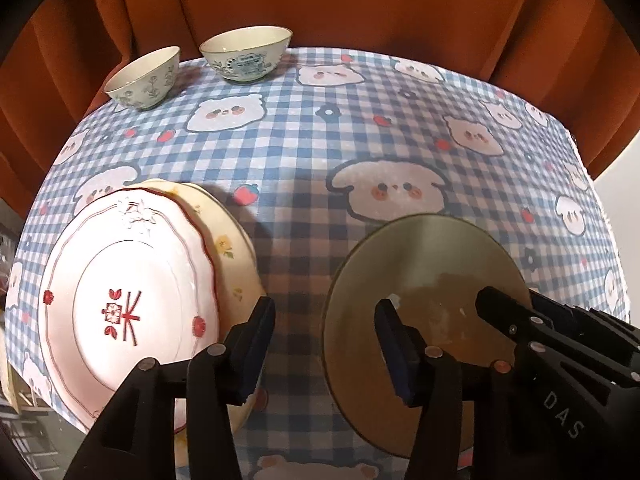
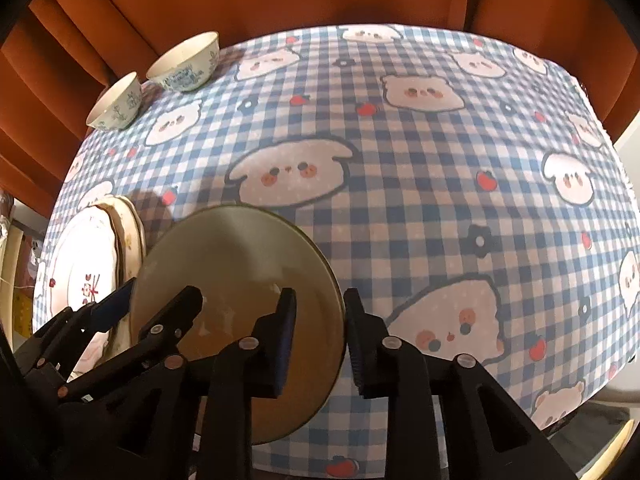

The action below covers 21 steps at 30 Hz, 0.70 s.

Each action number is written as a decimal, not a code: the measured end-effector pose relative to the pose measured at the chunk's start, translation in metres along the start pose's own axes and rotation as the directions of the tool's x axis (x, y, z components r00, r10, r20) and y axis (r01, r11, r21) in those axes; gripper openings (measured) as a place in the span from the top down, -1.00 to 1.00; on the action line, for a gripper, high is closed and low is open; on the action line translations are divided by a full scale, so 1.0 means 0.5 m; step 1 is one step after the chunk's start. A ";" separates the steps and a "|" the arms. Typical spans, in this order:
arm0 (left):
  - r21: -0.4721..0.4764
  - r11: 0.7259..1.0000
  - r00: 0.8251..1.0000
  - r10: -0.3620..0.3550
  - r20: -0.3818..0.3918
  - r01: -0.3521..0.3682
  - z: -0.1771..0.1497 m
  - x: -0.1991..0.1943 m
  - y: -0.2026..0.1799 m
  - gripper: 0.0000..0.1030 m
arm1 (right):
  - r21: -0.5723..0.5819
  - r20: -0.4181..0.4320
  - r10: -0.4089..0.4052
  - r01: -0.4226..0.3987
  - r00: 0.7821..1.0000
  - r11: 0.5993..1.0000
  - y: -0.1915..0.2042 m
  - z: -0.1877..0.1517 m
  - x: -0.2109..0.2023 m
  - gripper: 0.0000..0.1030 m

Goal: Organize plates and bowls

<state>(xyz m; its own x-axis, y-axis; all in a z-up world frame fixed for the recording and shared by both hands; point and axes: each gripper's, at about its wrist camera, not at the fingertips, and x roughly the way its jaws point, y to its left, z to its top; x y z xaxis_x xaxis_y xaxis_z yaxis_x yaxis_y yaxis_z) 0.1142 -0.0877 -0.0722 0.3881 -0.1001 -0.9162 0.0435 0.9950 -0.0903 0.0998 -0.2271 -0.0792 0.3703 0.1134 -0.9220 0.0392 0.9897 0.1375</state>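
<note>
Here both grippers stand open: the right gripper [image 2: 320, 320] straddles the olive plate's [image 2: 240, 256] right rim without pinching, the left gripper [image 1: 324, 332] spans its left rim. White plates [image 1: 132, 304] stack left; two bowls [image 1: 246, 54] sit far left.

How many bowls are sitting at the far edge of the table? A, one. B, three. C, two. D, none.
C: two bowls stand side by side at the far edge, a smaller bowl and a bigger bowl, both upright on the checked tablecloth.
</note>
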 end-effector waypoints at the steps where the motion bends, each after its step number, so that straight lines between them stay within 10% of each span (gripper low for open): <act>1: -0.004 1.000 1.000 0.009 0.004 -0.009 0.002 -0.006 0.004 -0.09 | 0.000 0.000 -0.001 0.001 1.000 1.000 0.002 0.002 -0.003 0.39; 9: -0.070 0.997 0.999 -0.007 0.047 0.011 0.033 -0.057 0.056 -0.26 | -0.014 0.065 -0.044 0.045 0.997 0.999 0.028 0.030 -0.060 -0.17; 21: -0.039 0.999 0.995 0.000 0.104 0.004 0.057 -0.090 0.203 -0.43 | -0.003 0.099 -0.046 0.047 0.994 0.999 0.161 0.046 -0.076 -0.24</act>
<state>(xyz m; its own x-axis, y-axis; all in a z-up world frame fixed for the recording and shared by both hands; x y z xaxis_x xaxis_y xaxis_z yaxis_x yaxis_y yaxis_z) 0.1272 0.0178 -0.0288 0.4813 -0.1003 -0.8708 0.0096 0.9940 -0.1092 0.1103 -0.1537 -0.0249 0.4581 0.0586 -0.8870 0.0532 0.9942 0.0932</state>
